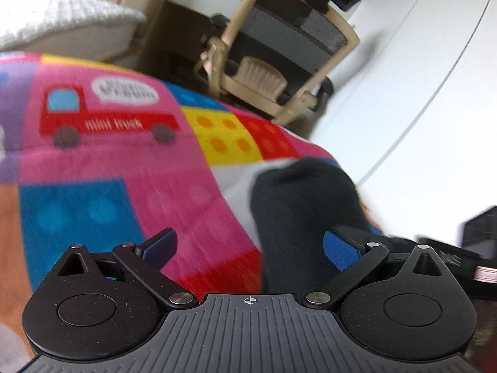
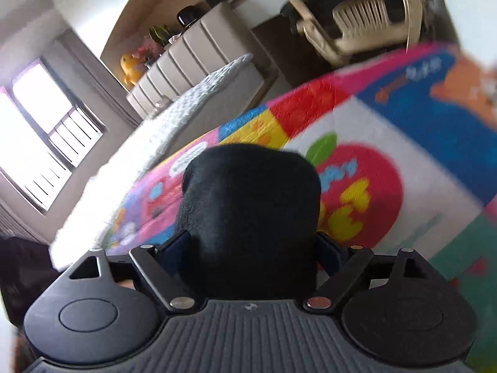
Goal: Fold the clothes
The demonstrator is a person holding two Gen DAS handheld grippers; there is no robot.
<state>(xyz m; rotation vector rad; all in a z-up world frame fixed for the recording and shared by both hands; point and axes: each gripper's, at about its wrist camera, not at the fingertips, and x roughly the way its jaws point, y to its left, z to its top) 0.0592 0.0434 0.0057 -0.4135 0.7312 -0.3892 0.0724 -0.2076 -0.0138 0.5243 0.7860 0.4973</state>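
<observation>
The left claw [image 1: 250,245] stood wide apart, its blue pads clear of the dark garment [image 1: 298,211] hanging over the colourful play mat [image 1: 124,155]. To my eye it needed to close on a free edge before any fold. The right claw [image 2: 251,248] was clamped on that black, fuzzy, bunched cloth [image 2: 248,205], lifted above the mat; how far it was folded I could not tell.
</observation>
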